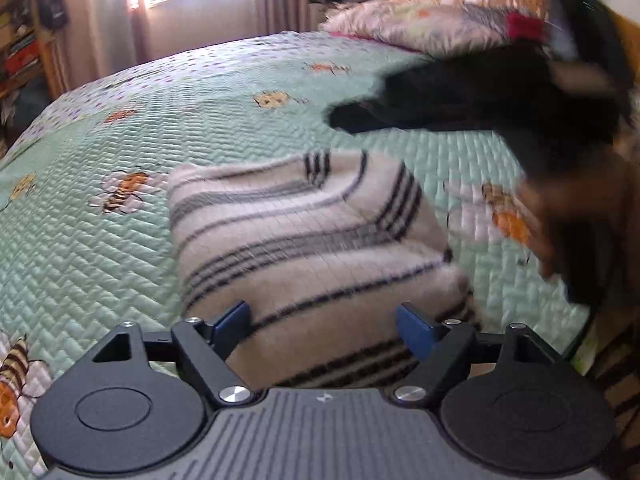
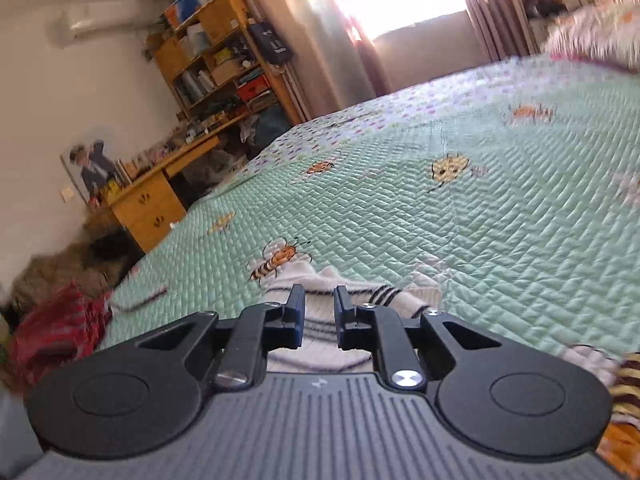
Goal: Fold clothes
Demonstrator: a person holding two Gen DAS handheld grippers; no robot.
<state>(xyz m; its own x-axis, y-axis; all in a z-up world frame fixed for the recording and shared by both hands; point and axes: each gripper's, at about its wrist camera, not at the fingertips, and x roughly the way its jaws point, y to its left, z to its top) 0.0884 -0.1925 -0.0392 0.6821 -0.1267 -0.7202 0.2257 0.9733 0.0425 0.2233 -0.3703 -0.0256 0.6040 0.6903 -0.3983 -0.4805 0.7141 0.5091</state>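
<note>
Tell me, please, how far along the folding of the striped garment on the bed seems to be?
Done: the cream, black-striped knit garment lies as a compact folded bundle on the green quilted bedspread. In hand: nothing; the left gripper is open over its near edge, and the right gripper is also open. Left: perhaps a final fold; blur prevents certainty.

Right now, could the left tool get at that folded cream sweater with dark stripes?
Probably yes: the left tool is open, with the folded cream striped sweater directly ahead between its fingers and nothing between them.

A bed with a mint quilted bee-print cover (image 1: 208,120) carries a folded striped cream garment (image 1: 304,236); beyond the garment, a floral pillow (image 1: 404,24) lies by the headboard.
</note>
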